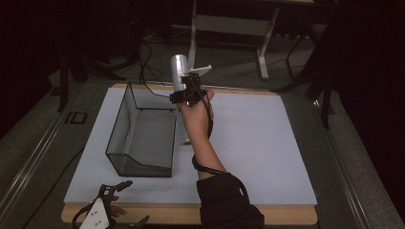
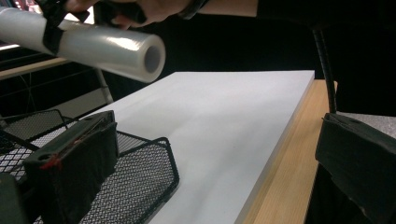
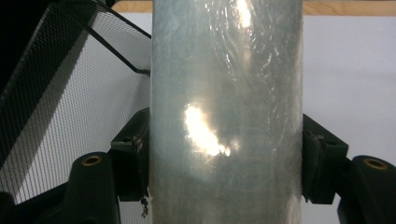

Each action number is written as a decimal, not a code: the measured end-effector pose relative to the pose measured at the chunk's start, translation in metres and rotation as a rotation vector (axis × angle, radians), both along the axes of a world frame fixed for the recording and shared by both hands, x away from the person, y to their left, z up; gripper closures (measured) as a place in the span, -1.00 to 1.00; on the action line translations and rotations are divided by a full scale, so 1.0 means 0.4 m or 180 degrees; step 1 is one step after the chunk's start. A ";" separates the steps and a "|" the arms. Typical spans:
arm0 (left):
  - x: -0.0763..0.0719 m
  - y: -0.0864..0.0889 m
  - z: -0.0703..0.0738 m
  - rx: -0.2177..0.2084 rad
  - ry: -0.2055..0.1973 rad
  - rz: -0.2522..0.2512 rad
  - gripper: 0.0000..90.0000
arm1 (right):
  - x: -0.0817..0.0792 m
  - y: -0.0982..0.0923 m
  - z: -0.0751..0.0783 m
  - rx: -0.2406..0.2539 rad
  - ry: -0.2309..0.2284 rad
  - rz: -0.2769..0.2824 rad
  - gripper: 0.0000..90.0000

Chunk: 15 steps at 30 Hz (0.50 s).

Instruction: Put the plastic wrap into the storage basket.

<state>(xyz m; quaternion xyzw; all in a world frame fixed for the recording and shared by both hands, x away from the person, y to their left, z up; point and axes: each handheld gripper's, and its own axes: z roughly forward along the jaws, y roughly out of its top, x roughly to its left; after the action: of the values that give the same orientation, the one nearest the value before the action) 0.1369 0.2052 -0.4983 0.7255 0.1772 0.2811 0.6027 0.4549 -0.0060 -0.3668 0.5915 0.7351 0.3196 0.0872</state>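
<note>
Glossy clear-film roll (image 3: 224, 112), hollow-cored

A white board (image 1: 248, 143) lies on a wooden table (image 1: 286, 214), whose light wood edge shows along the near side and as a strip at the far edge. Grey carpeted floor (image 1: 43, 143) surrounds it. Beyond the far edge stands a pale metal desk frame (image 1: 229, 24), with dark cables (image 1: 143, 62) trailing on the floor. The room's sides fall into darkness.
</note>
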 end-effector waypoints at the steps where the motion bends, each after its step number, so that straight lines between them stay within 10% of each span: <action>1: 0.000 0.000 0.000 -0.0003 0.0003 -0.0002 -1.00 | 0.001 0.010 -0.003 0.0000 -0.0026 -0.0013 -0.27; 15: -0.009 0.004 0.005 -0.0023 -0.0047 -0.0061 -1.00 | -0.003 0.126 -0.045 0.0336 -0.0359 -0.0129 -0.27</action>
<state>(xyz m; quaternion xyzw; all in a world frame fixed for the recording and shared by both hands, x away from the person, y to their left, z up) 0.1332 0.2066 -0.4961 0.7229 0.1668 0.2799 0.6092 0.4538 0.0443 -0.3850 0.5911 0.6990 0.3890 0.1036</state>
